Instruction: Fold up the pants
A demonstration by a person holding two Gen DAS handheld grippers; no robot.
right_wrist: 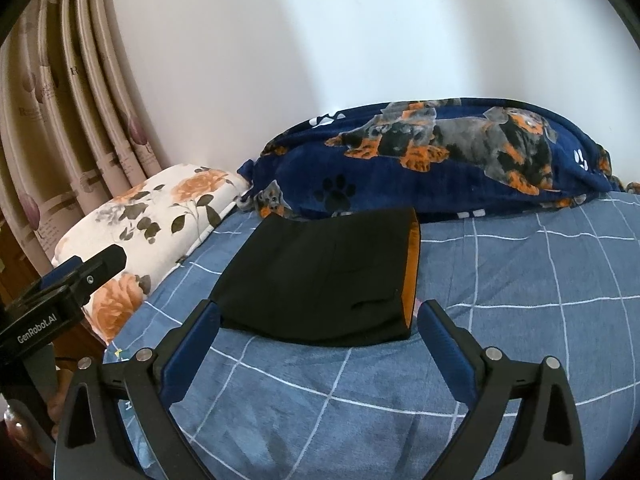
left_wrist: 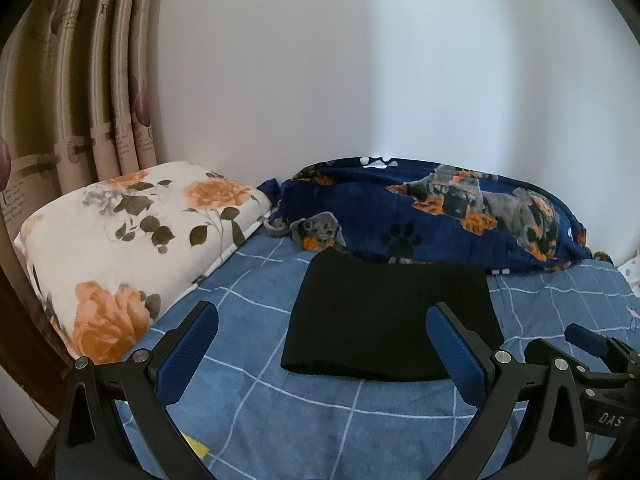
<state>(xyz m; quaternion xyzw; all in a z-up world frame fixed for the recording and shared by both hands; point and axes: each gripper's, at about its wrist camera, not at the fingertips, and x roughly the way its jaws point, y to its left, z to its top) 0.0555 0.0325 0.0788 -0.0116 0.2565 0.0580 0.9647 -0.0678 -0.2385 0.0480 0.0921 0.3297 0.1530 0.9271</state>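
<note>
Left wrist view: the left tool hovers low over a bed covered in a blue checked sheet, its two blue-padded fingers spread wide apart, gripping nothing. The black pants, already folded into a compact rectangle, lie at one o'clock, just ahead, long axis running from nine to three. The right tool shows at three o'clock.

Right wrist view: the right tool is also spread wide and empty. The folded pants sit at twelve o'clock, straight ahead, their near edge between the fingertips, an orange lining showing at the right end. This tool appears nearer and better centred.
</note>
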